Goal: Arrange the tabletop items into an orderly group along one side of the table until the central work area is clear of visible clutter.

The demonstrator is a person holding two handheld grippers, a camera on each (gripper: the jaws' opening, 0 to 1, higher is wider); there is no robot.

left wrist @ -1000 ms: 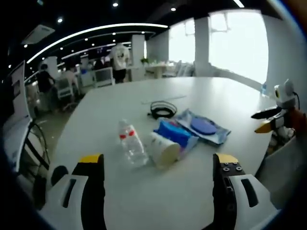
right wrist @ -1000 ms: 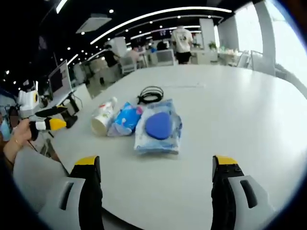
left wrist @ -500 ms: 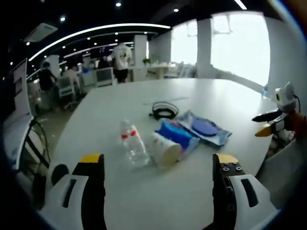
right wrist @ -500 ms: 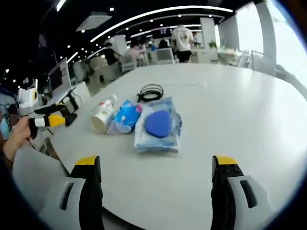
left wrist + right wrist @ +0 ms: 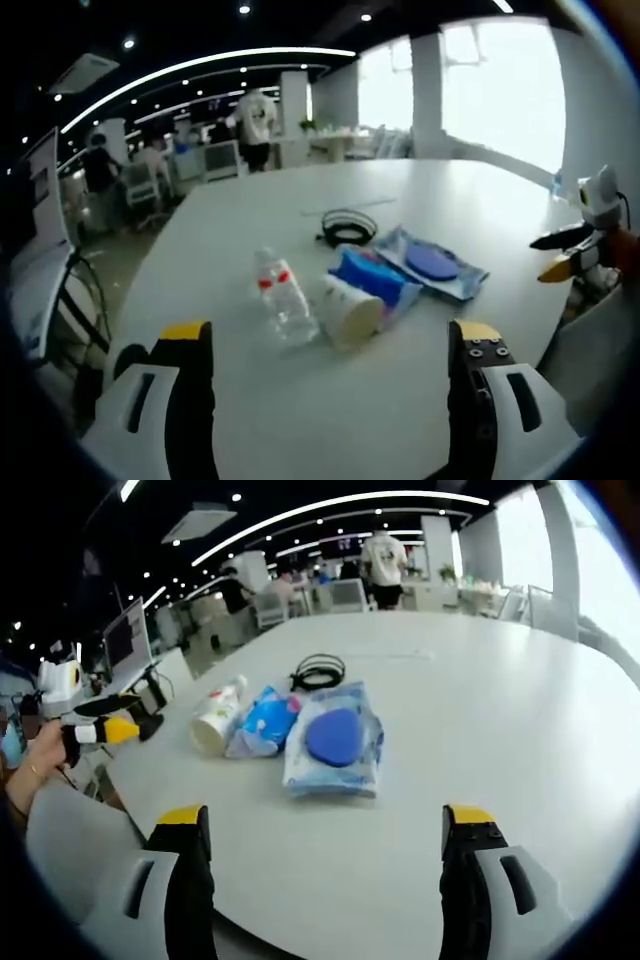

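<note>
Several items lie in a cluster on the white table. A clear water bottle with a red label lies on its side. Beside it lies a paper cup, then a blue packet and a wet-wipes pack with a blue lid. A coiled black cable rests behind them. My left gripper is open, short of the bottle and cup. My right gripper is open, short of the wipes pack. Each gripper appears at the other view's edge.
A thin white strip lies on the table beyond the cable. Desks, monitors, chairs and standing people fill the office behind. A bright window wall runs along one side. A monitor stands by the table edge.
Both views have shifted only slightly with the hands. The items on the table lie as before and both grippers stay open.
</note>
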